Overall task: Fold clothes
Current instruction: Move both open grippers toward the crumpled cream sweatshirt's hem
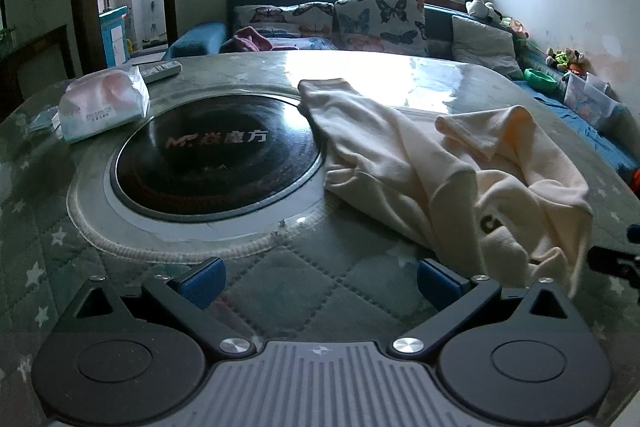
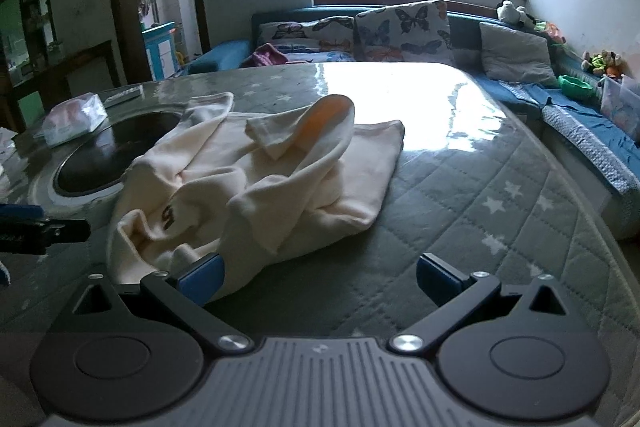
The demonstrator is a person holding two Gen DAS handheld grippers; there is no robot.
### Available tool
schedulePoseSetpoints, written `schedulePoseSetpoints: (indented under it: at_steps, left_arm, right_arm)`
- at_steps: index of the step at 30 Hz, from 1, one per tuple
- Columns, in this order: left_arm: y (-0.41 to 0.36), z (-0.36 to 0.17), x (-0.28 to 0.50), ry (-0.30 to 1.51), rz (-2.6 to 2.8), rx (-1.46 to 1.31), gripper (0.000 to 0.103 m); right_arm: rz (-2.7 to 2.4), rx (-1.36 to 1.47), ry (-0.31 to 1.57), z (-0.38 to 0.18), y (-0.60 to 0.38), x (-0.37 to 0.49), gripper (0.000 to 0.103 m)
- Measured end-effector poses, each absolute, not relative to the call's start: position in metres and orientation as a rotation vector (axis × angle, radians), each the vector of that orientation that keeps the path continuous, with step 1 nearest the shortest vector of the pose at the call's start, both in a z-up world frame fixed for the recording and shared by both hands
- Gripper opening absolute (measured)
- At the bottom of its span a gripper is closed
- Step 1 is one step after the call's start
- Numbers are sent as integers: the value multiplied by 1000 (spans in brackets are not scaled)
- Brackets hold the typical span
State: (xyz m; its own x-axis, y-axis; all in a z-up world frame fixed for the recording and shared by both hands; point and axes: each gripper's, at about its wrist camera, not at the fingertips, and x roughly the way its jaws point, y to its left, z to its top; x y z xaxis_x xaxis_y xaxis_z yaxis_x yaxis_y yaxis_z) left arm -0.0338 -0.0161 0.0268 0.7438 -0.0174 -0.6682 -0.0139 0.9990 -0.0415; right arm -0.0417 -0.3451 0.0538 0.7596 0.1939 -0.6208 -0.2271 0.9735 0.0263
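Observation:
A crumpled cream garment (image 1: 460, 167) with dark lettering lies on the quilted green table cover (image 1: 320, 283), one sleeve stretched toward the black round hotplate (image 1: 216, 155). My left gripper (image 1: 320, 283) is open, low over the cover, with the garment's near hem just right of its right finger. In the right wrist view the same garment (image 2: 256, 179) lies ahead and to the left. My right gripper (image 2: 320, 281) is open, its left finger beside the garment's near edge, nothing between the fingers. The right gripper's tip (image 1: 616, 259) shows at the left wrist view's right edge.
A tissue pack (image 1: 104, 103) and a remote control (image 1: 160, 71) lie at the table's far left. A blue sofa (image 1: 392, 23) with butterfly cushions, plush toys and a green bowl (image 2: 576, 85) runs behind and along the right. The glossy table cover (image 2: 460, 187) extends to the right.

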Motion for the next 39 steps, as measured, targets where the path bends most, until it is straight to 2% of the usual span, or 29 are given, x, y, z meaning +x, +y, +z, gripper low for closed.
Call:
schedulePoseSetpoints:
  at_steps: [18,39]
  left_arm:
    - [-37,36,-50,750,6,-37,103]
    - [-47,40,-54,754,5,-34,103]
  right_arm:
    - [289,-27,670,85,-324,-108,103]
    - [308,-49,677,93,-312,-119,103]
